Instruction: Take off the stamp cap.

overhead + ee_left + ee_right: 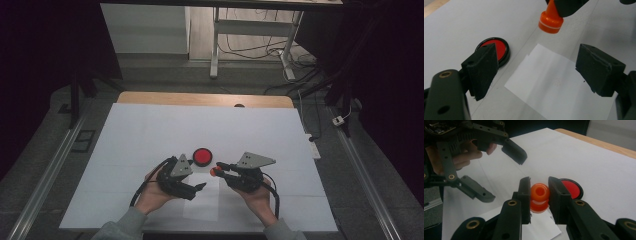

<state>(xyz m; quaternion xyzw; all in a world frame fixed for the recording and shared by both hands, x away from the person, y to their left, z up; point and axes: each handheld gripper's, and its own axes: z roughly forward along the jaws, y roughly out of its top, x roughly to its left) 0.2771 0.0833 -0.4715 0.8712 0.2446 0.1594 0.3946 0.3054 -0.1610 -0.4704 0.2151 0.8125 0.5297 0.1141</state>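
The right gripper (539, 195) is clamped on a small orange stamp (539, 197), its two black jaws pressing the stamp's sides; in the right gripper view the stamp's hollow round end faces the camera, and in the high view it sits at the tip of the right gripper (216, 170), raised above the bench (150, 130). From the left gripper view the orange stamp (551, 21) hangs base-down, with a pale ring around its foot, above the far edge of a white sheet of paper (556, 82) that lies flat on the bench's white cover. The left gripper (536, 70) has its jaws spread wide with nothing between them, poised over that paper and apart from the stamp; in the high view the left gripper (197, 189) faces the right one across the sheet. A round red ink pad (202, 156) in a black rim lies on the bench just beyond the two grippers, between them, near the stamp but not touching it. Nothing stands between the stamp and the paper beneath it.
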